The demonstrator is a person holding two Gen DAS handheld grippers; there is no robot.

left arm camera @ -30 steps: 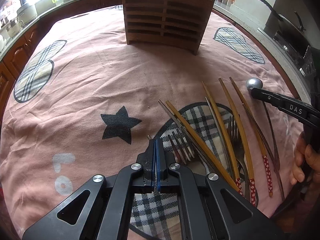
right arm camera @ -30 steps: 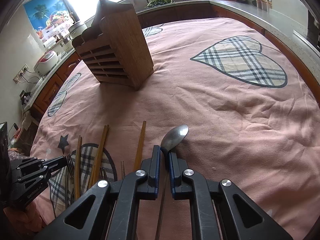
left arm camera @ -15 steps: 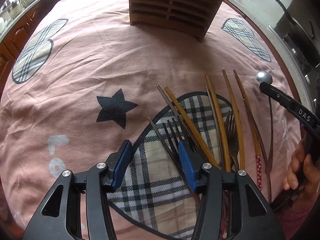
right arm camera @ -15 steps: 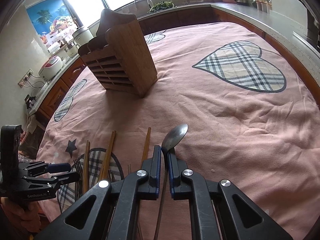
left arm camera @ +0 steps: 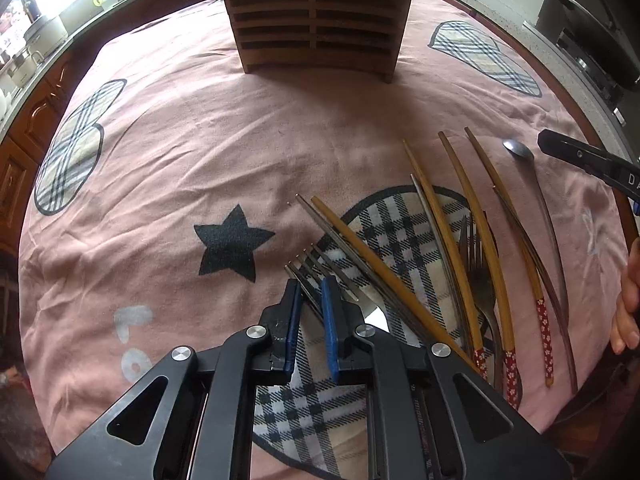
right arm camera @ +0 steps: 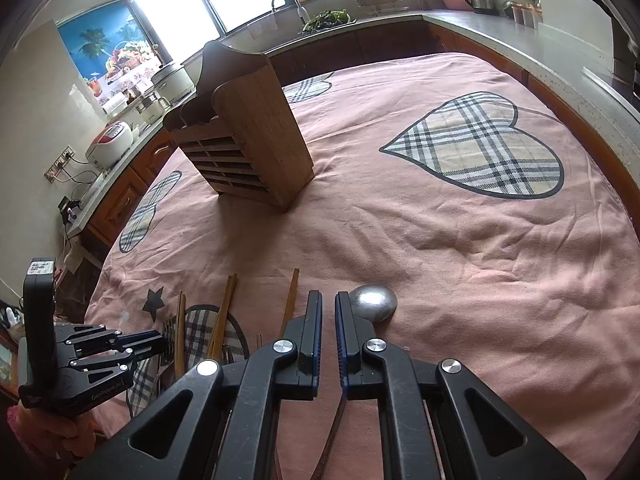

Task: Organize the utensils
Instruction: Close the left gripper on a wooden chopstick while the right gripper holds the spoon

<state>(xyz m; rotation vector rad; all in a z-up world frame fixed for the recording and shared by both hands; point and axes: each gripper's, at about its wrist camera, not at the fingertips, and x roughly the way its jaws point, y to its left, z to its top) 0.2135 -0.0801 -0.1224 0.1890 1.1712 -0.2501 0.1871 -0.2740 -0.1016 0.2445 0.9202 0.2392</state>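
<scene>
On wrinkled pink cloth [left arm camera: 280, 128], slim bamboo chopsticks [left arm camera: 472, 240].

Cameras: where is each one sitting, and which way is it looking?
Left wrist: sits on the left gripper, looking steeply down over its closing jaws, with a fork between them, toward the wooden holder; a hand shows at the right edge.
Right wrist: sits on the right gripper, looking down and across the pink cloth to the kitchen counter; its jaws stand nearly shut, and a spoon lies beside them.
Shared: both see the holder, cloth, chopsticks, spoon, and each other's gripper.
</scene>
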